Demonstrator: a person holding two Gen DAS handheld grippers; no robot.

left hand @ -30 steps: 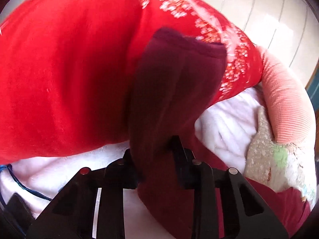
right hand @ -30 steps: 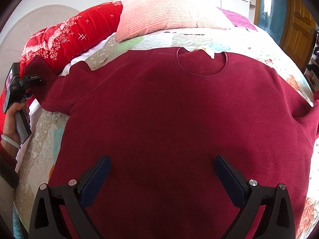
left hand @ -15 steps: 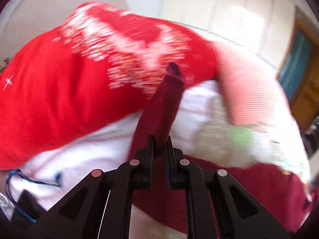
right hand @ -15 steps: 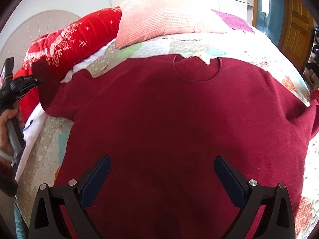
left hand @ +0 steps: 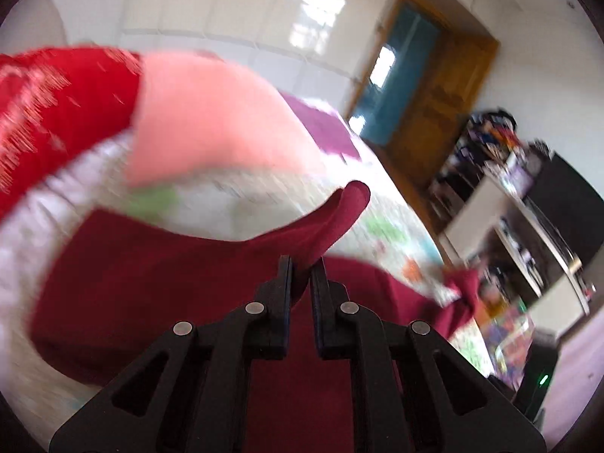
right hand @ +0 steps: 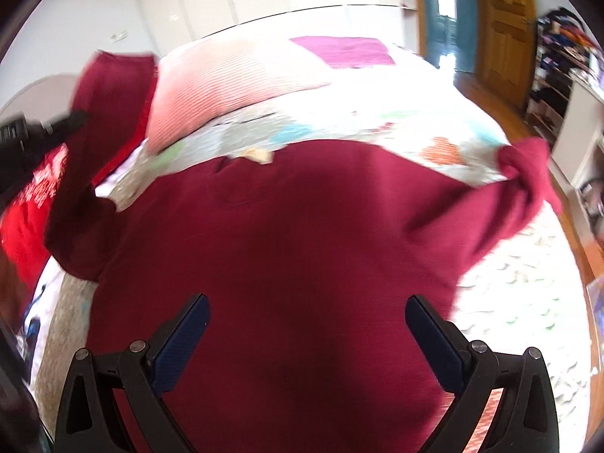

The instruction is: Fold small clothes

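Left gripper (left hand: 301, 277), held above the bed's left edge, has its fingers pinched on one sleeve (left hand: 332, 219) of the maroon sweatshirt (right hand: 294, 234), lifted off the quilt (right hand: 521, 302). Right gripper (right hand: 306, 324) hovers low over the hem w/ fingers spread wide, nothing between them. One sweatshirt, soft knit, flat on the bed; 2nd sleeve (right hand: 528, 166) bunched at the right edge. One ribbed pink pillow (right hand: 234, 83), one red blanket (left hand: 49, 105).

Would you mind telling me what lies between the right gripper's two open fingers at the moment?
Only the flat body of the dark red knit sweater spread on the quilted bed; the right gripper holds nothing, as the right wrist view shows.
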